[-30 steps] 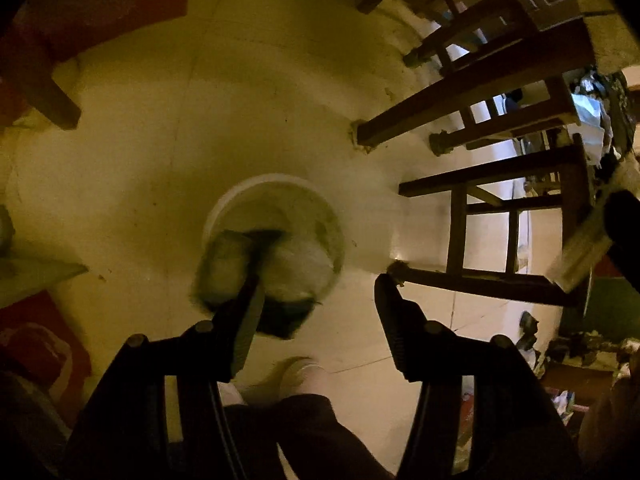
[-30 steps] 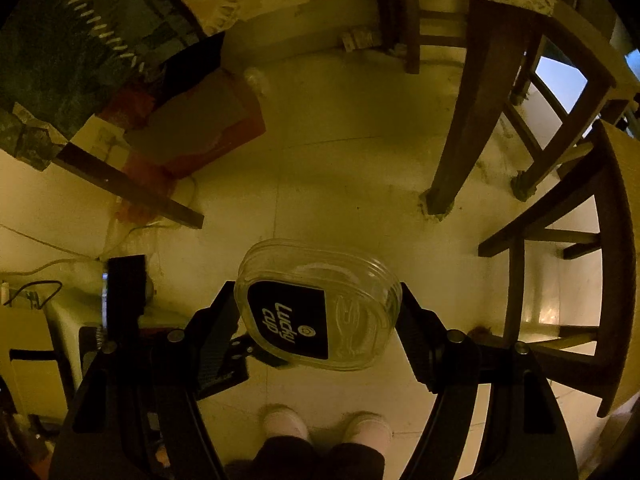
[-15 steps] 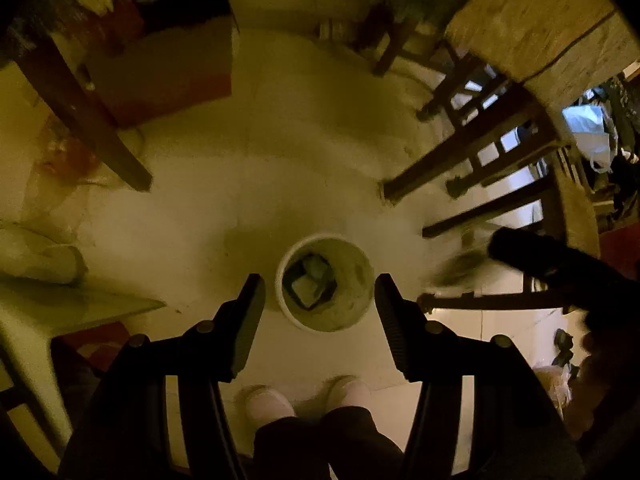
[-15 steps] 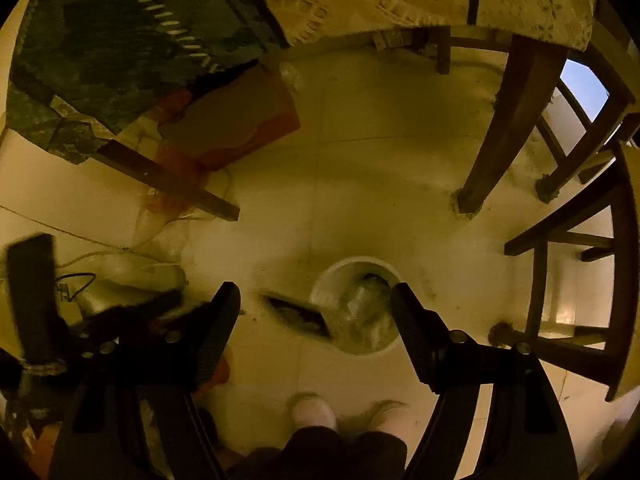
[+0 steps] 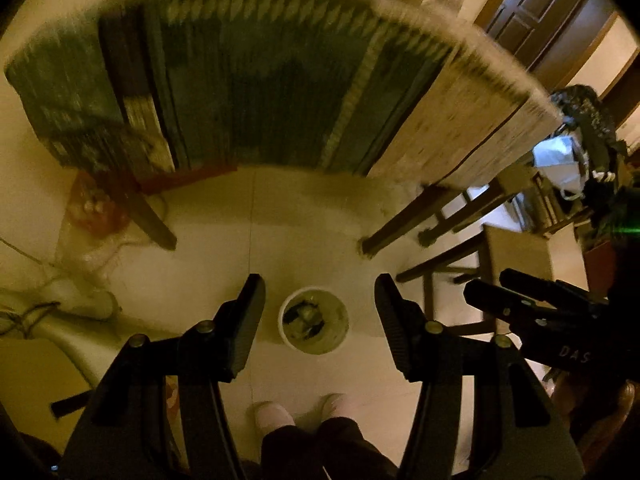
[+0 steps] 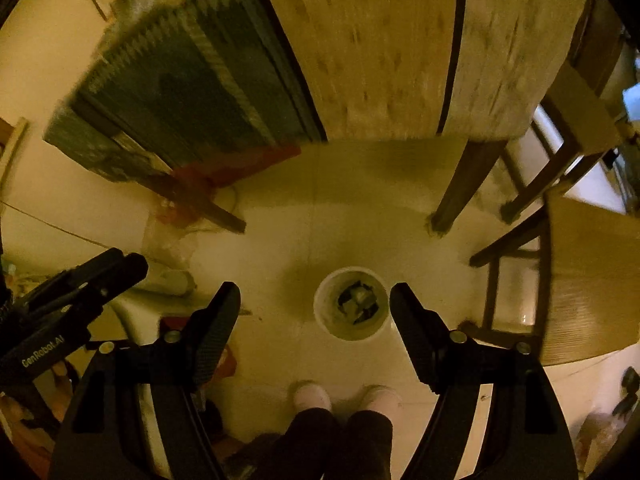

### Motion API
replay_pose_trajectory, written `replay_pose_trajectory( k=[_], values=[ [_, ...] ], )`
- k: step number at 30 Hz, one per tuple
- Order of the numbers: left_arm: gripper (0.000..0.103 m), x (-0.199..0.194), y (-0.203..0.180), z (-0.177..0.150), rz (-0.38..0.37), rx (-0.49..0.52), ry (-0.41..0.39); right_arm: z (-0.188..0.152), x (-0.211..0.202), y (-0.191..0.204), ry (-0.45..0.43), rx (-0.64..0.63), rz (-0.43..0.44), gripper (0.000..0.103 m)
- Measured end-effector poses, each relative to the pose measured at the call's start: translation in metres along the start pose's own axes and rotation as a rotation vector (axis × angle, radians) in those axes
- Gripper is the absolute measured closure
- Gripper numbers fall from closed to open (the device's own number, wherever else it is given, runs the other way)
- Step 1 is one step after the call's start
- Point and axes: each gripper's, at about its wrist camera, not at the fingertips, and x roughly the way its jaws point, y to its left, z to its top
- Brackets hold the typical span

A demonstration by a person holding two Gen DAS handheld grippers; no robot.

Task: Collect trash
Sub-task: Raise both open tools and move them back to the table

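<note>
Left gripper (image 5: pixel 316 312) and right gripper (image 6: pixel 316 316) — fingers spread, empty.

Both wrist views look straight down from high, sharing the bin (image 5: pixel 314 320) (image 6: pixel 351 308)

Pale tiled floor (image 6: pixel 280 240) carries a white bin (image 6: pixel 320 312), seemingly holding scraps.

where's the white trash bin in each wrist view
Left wrist: the white trash bin stands on the floor, lower centre, between the open fingers of the left gripper.
Right wrist: the bin is just right of centre, between the open fingers of the right gripper.
Shared landmark: the person's two pale shoes, just below the bin in both.
</note>
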Motion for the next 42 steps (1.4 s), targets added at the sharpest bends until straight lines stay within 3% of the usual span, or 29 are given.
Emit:
replay_pose_trajectory(
  k=[11, 17, 24, 30, 32, 35, 37, 42],
  values=[
    [0.047, -0.155, -0.034, 0.048, -0.016, 0.082, -0.188, 0.03, -0.156, 0.058, -0.219, -0.059, -0.007, 0.029],
    [0.047, -0.241, -0.045, 0.071, -0.039, 0.128, -0.341, 0.044, -0.225, 0.087, -0.343, -0.102, 0.001, 0.029],
    [0.045, -0.315, -0.053, 0.081, -0.056, 0.186, -0.481, 0.045, -0.288, 0.115, -0.507, -0.149, -0.052, 0.029],
    [0.038, -0.349, -0.055, 0.084, -0.07, 0.228, -0.552, 0.045, -0.319, 0.129, -0.607, -0.16, -0.115, 0.029],
    [0.028, -0.355, -0.055, 0.086, -0.068, 0.228, -0.573, 0.045, -0.326, 0.131, -0.63, -0.159, -0.131, 0.028],
    [0.008, -0.358, -0.054, 0.09, -0.069, 0.216, -0.591, 0.048, -0.332, 0.13, -0.657, -0.148, -0.149, 0.015],
    [0.006, -0.359, -0.054, 0.095, -0.067, 0.205, -0.611, 0.052, -0.334, 0.126, -0.678, -0.132, -0.166, 0.009],
    [0.006, -0.348, -0.06, 0.115, -0.049, 0.21, -0.612, 0.067, -0.33, 0.115, -0.679, -0.113, -0.163, 0.009]
  ],
)
